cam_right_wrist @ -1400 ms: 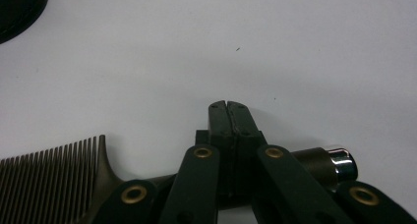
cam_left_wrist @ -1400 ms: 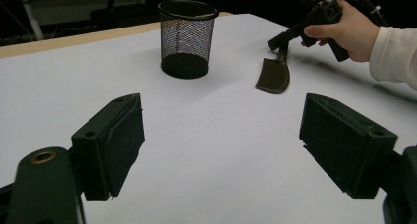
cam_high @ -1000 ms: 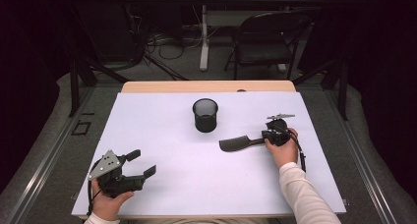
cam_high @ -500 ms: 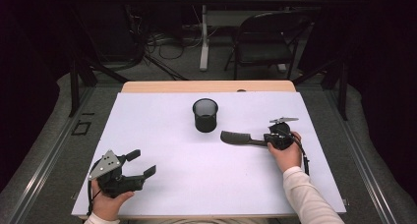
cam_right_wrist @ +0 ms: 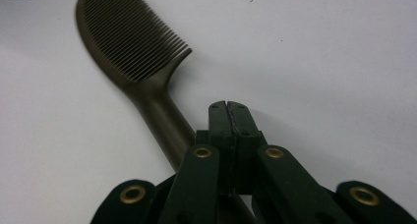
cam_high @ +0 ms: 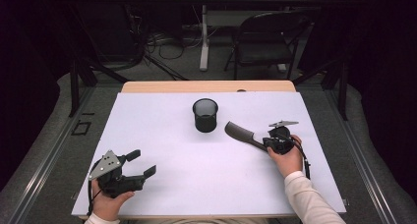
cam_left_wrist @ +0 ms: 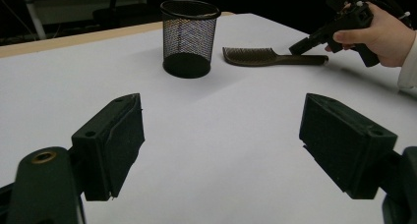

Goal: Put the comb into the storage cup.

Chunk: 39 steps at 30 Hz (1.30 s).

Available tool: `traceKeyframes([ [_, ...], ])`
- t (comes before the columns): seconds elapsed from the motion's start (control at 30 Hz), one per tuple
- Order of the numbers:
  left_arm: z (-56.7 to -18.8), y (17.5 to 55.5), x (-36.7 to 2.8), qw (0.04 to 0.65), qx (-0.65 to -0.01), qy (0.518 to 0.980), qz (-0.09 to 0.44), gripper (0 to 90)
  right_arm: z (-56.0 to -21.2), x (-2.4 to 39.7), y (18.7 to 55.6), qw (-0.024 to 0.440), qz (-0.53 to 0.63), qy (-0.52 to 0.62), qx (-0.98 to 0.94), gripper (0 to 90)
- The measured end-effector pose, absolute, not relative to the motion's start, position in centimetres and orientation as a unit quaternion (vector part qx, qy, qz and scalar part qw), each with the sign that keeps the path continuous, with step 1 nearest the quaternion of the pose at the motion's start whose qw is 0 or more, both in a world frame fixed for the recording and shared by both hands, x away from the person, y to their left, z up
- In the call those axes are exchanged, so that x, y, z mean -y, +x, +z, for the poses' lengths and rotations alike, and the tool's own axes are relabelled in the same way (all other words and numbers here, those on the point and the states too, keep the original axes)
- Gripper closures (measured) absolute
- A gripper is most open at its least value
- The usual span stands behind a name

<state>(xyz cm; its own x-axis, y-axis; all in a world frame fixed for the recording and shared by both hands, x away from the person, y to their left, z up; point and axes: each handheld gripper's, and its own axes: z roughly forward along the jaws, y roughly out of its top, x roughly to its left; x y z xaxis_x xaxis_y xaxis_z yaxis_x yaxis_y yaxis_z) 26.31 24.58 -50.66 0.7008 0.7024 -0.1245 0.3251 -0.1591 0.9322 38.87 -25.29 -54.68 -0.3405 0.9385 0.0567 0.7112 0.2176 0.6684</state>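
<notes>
- Smooth white sheeting (cam_high: 196,184) is spread over the wooden table.
- Dark plastic comb (cam_high: 242,134), fine-toothed and curved, is laid flat just right of the round black wire-mesh cup (cam_high: 205,114).
- Right gripper (cam_right_wrist: 228,108) is seen with jaws pressed together, empty, above the comb's handle.
- Left gripper (cam_high: 142,164) is held wide apart, empty, near the front edge.

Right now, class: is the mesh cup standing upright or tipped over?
Upright. The mesh cup stands on its base on the white table, round rim facing up, beside the comb.
</notes>
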Motion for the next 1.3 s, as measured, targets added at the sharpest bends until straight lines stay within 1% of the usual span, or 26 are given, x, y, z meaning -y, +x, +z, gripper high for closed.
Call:
traceKeyframes([
  [0.7, -50.7, 26.3, -24.6, 0.548, -0.348, 0.741, 0.172, 17.1, -54.7, 24.7, 37.6, 0.172, 0.317, 0.534, -0.765, 89.6],
  [1.07, -50.7, 26.3, -24.6, 0.546, -0.35, 0.741, 0.174, 17.2, -54.0, 25.0, 37.5, 0.173, 0.33, 0.533, -0.759, 84.4],
  [1.2, -50.7, 26.3, -24.6, 0.545, -0.35, 0.741, 0.175, 17.2, -53.6, 25.0, 37.4, 0.172, 0.331, 0.53, -0.762, 81.4],
  [1.3, -50.7, 26.3, -24.6, 0.547, -0.348, 0.741, 0.173, 17.2, -53.1, 24.9, 37.3, 0.167, 0.332, 0.525, -0.765, 77.2],
])
